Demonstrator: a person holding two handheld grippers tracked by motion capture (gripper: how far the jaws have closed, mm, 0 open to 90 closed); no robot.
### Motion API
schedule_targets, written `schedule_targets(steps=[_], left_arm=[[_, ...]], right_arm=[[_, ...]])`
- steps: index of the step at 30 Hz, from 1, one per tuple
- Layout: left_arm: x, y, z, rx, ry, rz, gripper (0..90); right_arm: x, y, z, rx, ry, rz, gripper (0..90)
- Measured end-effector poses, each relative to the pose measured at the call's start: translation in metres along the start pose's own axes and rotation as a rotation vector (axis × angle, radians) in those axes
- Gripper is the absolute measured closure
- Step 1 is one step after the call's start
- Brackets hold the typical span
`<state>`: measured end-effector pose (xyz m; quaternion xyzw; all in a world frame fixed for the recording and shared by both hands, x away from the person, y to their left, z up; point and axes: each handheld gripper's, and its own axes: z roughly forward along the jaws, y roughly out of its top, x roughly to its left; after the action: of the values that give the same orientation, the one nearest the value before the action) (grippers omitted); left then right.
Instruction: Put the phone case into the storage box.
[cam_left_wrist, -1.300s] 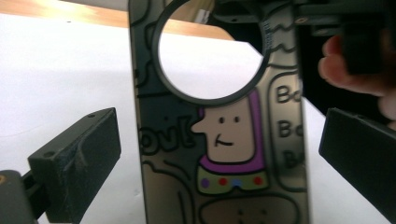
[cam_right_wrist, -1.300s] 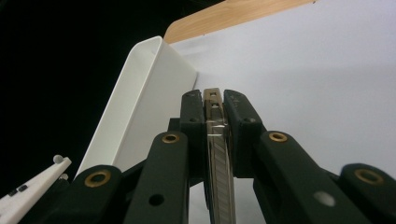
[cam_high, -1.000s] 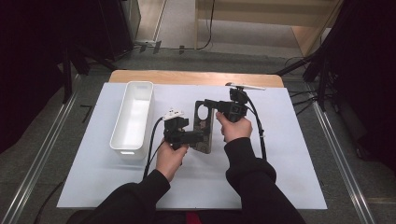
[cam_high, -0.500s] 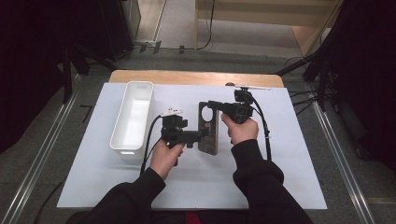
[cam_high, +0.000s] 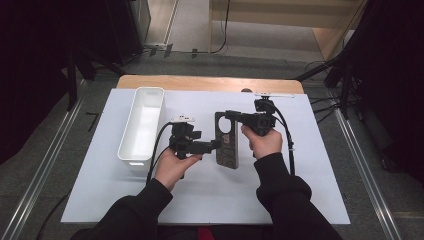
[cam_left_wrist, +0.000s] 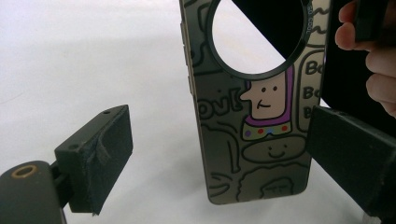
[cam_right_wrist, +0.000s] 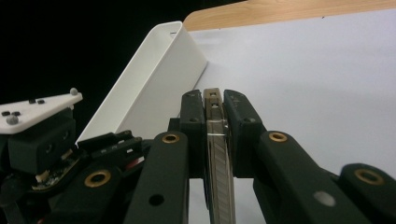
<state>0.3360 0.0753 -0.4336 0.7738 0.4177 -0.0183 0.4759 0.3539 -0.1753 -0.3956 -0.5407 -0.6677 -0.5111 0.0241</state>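
Could slip and drop flat onto the white mat (cam_high: 300, 175) if the right gripper (cam_high: 231, 116), pinched tight on the top edge of the phone case (cam_high: 226, 146), lets go too soon. Held up in the middle of the table, right of the white bin (cam_high: 142, 122). Left gripper (cam_left_wrist: 219, 154) reaching in from the left, jaws apart and just closing around the case's lower end, not pressing yet.

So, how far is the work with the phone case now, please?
Done: the right gripper is shut on the phone case and holds it up by one edge. In hand: the left gripper straddles the case's lower part; its jaws have just been closing, but the pads do not press it yet. Left: probably the left grip, and perhaps putting the case into the white bin, which looks empty.
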Motion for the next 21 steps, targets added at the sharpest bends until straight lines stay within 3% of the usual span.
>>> schedule_targets(steps=[5,7,11,17,21], left_arm=[[0.002,0.002,-0.005,0.008,-0.027,0.008,7.0],[0.002,0.002,-0.007,-0.004,-0.019,0.024,14.9],[0.002,0.003,-0.009,0.018,-0.043,0.03,14.8],[0.002,0.004,-0.013,0.03,-0.038,0.044,14.8],[0.003,0.006,-0.017,0.035,-0.066,0.036,14.8]], right_arm=[[0.001,-0.003,-0.003,0.004,0.02,-0.02,77.7],[0.002,-0.004,-0.004,0.004,0.027,-0.032,77.7],[0.005,-0.007,-0.006,0.001,0.033,-0.057,77.6],[0.009,-0.011,-0.009,-0.001,0.053,-0.085,77.7],[0.012,-0.014,-0.011,-0.004,0.068,-0.118,77.7]])
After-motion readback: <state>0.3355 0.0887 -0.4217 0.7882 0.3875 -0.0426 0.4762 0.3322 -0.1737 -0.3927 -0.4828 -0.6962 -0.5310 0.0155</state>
